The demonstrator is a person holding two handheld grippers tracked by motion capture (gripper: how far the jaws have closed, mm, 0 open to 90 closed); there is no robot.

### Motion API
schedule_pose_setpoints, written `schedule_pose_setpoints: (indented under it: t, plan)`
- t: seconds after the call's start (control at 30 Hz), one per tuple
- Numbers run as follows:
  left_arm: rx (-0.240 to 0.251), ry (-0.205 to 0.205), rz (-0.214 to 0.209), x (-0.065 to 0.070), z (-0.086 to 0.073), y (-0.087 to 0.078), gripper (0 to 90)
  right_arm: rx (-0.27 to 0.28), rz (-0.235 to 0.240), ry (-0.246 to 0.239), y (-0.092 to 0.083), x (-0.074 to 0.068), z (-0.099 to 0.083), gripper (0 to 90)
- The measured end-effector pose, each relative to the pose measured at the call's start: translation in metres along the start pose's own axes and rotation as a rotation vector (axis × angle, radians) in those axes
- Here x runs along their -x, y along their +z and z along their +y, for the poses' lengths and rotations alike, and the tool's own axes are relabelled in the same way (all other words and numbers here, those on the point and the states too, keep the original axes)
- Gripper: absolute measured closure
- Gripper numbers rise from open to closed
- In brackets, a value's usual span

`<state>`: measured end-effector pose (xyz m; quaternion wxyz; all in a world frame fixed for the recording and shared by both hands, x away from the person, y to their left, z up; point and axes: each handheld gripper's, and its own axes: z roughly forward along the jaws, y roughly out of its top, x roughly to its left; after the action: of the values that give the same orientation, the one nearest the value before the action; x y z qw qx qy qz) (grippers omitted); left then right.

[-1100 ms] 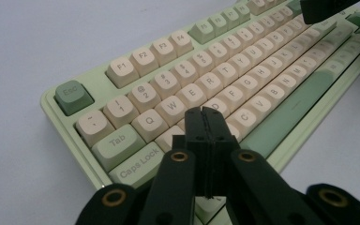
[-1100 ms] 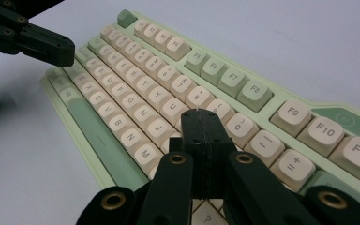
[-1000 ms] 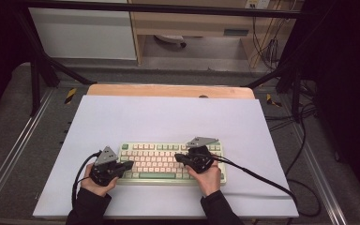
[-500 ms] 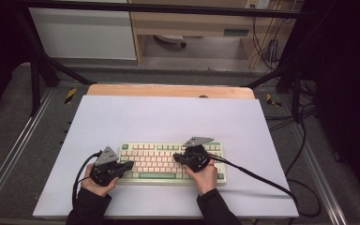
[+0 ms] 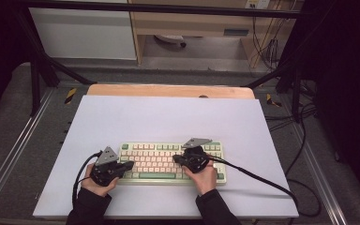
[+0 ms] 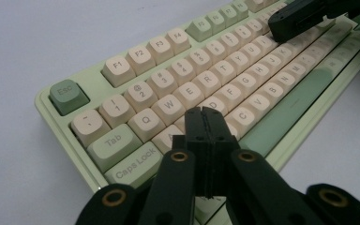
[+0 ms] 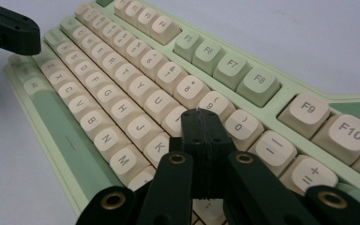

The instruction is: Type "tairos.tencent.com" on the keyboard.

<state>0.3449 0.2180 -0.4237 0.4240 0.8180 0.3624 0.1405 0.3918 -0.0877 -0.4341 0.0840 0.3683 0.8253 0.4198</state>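
Hovering over keyboard (image 5: 171, 161): left tool (image 5: 127, 165) & right tool (image 5: 177, 159) both clenched, empty, tips angled inward.

We wear dark sleeves (image 5: 90, 208); each black tool (image 6: 205, 123) has brass-ringed pivots, a grey three-cornered plate (image 5: 107, 156) and a black cable (image 5: 258, 177).

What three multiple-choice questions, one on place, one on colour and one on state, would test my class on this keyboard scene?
1. The left hand-held gripper is over which part of the keyboard?
A. its Esc-side end
B. its far right end
C. off it, on the mat

2. What colour is the Esc key?
A. cream
B. green
C. black

3. How do the right hand-held gripper's jaws stand?
A. wide apart
B. closed on a cable
C. closed together, empty

Answers:
1 A, its jaws point down near Tab and Caps Lock.
2 B, it is darker green among cream keys.
3 C, the jaws meet with nothing between them.
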Motion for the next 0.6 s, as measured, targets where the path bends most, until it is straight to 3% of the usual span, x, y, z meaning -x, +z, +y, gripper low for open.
schedule_pose_setpoints:
  t: [0.17, 0.37, 0.6]
  plan:
    - [0.002, 0.0, -0.001, 0.0, 0.0, 0.0, 90.0, 0.014, 0.009, 0.011, -0.005, -0.001, 0.002, 90.0]
    - [0.002, 0.0, 0.0, 0.0, 0.0, 0.0, 90.0, 0.031, -0.011, -0.029, -0.019, -0.002, 0.006, 90.0]
    - [0.002, 0.0, 0.0, 0.0, 0.0, -0.001, 90.0, 0.031, -0.003, -0.033, -0.034, 0.0, 0.005, 90.0]
